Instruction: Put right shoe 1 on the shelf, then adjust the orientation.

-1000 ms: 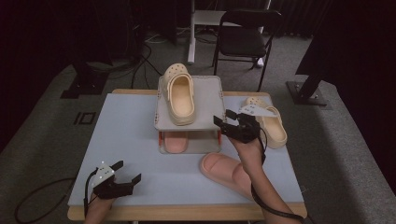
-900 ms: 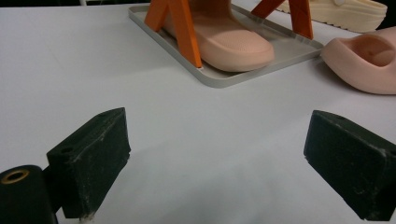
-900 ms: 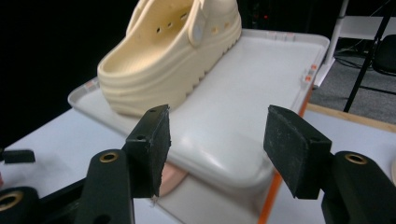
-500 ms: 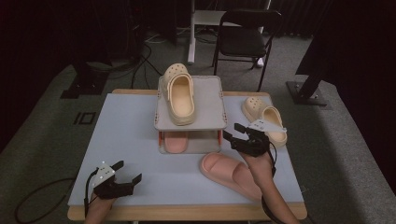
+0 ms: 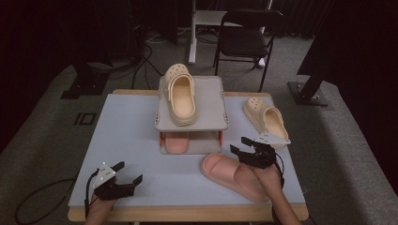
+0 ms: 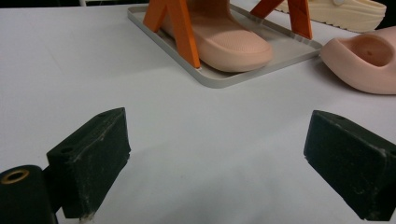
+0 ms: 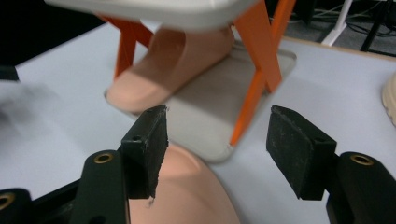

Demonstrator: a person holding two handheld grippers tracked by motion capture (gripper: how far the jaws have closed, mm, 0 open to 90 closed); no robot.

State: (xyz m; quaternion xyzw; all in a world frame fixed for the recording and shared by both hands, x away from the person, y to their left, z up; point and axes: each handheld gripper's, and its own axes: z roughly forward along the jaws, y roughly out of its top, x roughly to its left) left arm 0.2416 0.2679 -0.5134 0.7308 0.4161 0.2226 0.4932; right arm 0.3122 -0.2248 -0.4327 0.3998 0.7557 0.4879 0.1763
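Reaching for the loose pink slide
Right gripper, jaws spread, hovers over the pink slide before the shoe rack (left gripper spread, idle); lowering comes next, I'd guess.

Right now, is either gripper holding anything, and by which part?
Nothing is held. The left gripper and the right gripper are both open, with empty jaws.

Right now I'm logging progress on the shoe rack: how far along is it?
Done, it seems: one cream clog on the top shelf, one pink slide on the lower tray. In hand: nothing; the open right gripper hovers over the loose pink slide. Left: that slide and the cream clog on the table.
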